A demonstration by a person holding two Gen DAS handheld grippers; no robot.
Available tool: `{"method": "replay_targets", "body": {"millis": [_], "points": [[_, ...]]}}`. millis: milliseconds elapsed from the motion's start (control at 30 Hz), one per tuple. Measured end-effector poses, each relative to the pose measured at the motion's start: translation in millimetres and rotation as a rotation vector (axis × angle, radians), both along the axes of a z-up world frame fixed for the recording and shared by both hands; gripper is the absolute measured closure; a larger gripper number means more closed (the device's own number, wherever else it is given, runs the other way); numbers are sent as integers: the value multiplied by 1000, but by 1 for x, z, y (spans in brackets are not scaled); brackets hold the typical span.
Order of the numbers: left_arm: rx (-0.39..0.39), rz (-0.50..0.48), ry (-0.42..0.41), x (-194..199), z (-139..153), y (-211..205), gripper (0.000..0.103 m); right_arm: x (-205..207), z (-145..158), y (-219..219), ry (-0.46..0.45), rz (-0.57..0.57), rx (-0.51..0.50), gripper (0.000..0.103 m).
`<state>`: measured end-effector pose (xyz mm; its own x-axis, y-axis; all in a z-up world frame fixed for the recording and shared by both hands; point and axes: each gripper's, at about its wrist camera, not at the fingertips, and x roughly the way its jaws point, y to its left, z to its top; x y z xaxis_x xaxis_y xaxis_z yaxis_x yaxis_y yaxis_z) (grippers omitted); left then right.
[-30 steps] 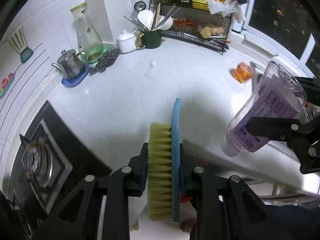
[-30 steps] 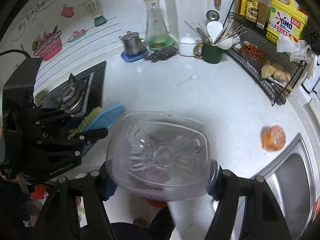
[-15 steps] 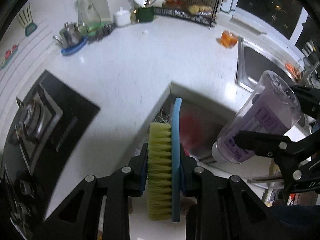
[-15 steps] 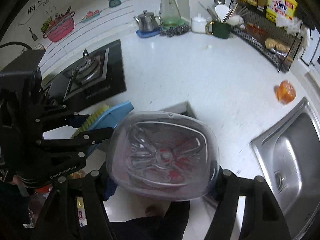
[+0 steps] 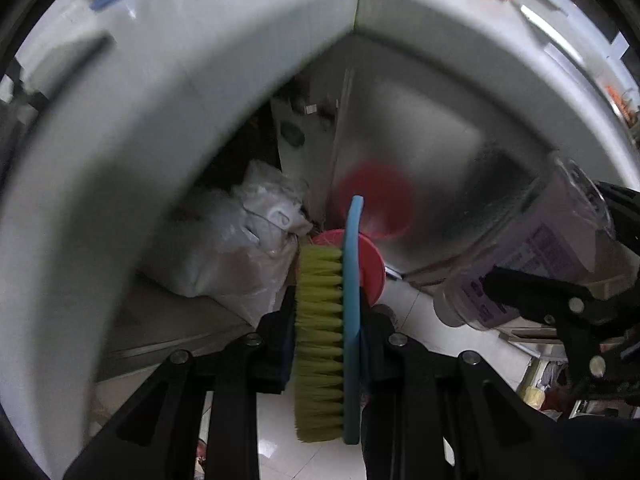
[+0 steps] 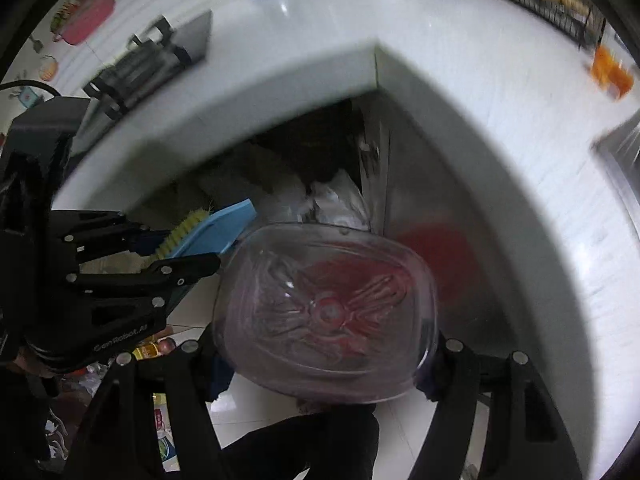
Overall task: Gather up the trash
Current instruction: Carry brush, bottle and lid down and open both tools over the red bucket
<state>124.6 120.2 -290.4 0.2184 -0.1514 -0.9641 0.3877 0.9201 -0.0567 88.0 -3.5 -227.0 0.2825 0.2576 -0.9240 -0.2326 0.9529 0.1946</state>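
My left gripper [image 5: 328, 320] is shut on a scrubbing brush [image 5: 352, 280] with a blue back and yellow-green bristles, pointing steeply down. Just beyond the brush tip lies a round pink thing [image 5: 370, 264], partly hidden; what it is I cannot tell. My right gripper [image 6: 326, 356] is shut on a clear plastic bottle [image 6: 324, 304] with a purple label, whose base faces the camera. In the left wrist view that bottle [image 5: 532, 256] hangs at the right. From the right wrist, the left gripper [image 6: 172, 240] and its brush [image 6: 224, 228] show at the left.
The white counter edge [image 5: 120, 140] arches over a dark recess holding a white plastic bag [image 5: 240, 248]. A metal cabinet door [image 5: 420, 152] reflects a red blur. An orange object [image 6: 610, 68] and a stove [image 6: 160, 56] sit on the counter. Small bottles [image 6: 156, 348] litter the tiled floor.
Both grippers have sunk from above the countertop to in front of its edge, still holding brush and bottle. The recess, white bag and pink thing have come into view.
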Motion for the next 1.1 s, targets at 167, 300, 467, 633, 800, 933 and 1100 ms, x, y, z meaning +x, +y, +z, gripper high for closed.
{"method": "replay_targets", "body": {"millis": [167,300,467,633,800,933,1100], "points": [[5,-25,25,8,-62,-12,80,3,-58,-12,11,-16,16,35],[5,-51,33,9,-101,-29,79,4,-92,-23,15,-46,-10,35],[-10,-67,18,21,-137,-45,78,-5,-121,-38,14,-72,-38,35],[2,-48,-19,30,-149,-50,13,-4,-146,-49,36,-94,-47,35],[-23,-20,-19,27,-140,-44,7,-3,-150,-47,49,-102,-54,35],[30,25,-10,18,-133,-35,0,-4,-141,-44,47,-90,-50,35],[69,41,-6,-5,-118,-27,0,0,-137,-41,49,-51,-43,36]]}}
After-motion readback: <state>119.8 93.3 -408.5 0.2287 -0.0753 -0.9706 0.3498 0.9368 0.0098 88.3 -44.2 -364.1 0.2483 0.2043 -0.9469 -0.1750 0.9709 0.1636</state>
